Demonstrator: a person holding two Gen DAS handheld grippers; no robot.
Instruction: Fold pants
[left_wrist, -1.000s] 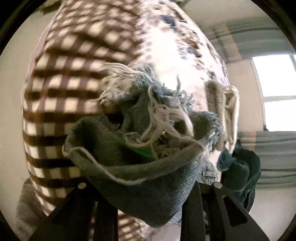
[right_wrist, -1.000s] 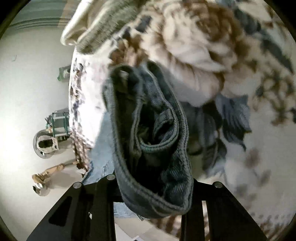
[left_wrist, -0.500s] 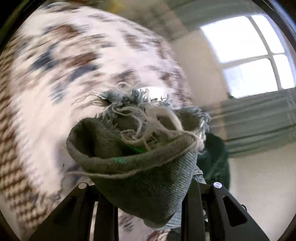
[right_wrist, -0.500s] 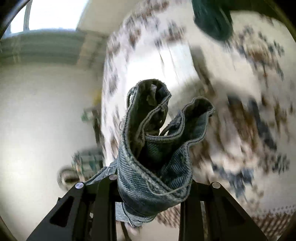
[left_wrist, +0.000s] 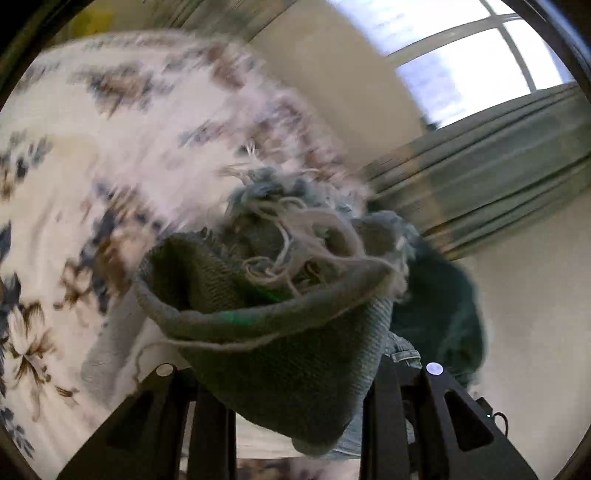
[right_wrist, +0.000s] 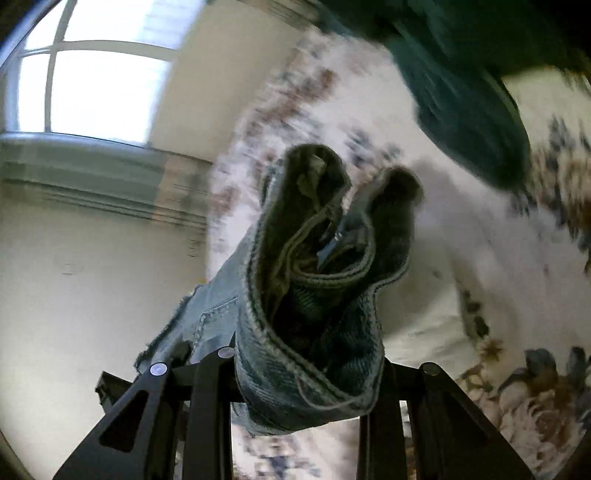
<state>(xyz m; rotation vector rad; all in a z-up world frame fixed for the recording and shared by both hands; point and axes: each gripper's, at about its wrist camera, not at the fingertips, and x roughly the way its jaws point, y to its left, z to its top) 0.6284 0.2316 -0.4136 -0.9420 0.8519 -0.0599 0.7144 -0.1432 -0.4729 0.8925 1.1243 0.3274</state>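
The pants are blue denim jeans. My left gripper (left_wrist: 295, 398) is shut on a bunched frayed hem end of the jeans (left_wrist: 280, 332), with loose pale threads on top. My right gripper (right_wrist: 303, 391) is shut on a bunched stitched edge of the jeans (right_wrist: 317, 317), with lighter denim trailing to the left. Both ends are held up above the floral bedspread (left_wrist: 74, 155), which also shows in the right wrist view (right_wrist: 461, 277). The rest of the jeans is hidden behind the bunches.
A dark green garment (left_wrist: 450, 317) lies on the bed to the right; it also shows at the top of the right wrist view (right_wrist: 461, 92). A window (left_wrist: 480, 55), grey curtains (left_wrist: 498, 166) and a pale wall (right_wrist: 74, 295) lie beyond the bed.
Both grippers have swung with the jeans still held. The checked cloth has left the left view. Window and curtains now show in both views, and the scene is motion-blurred.
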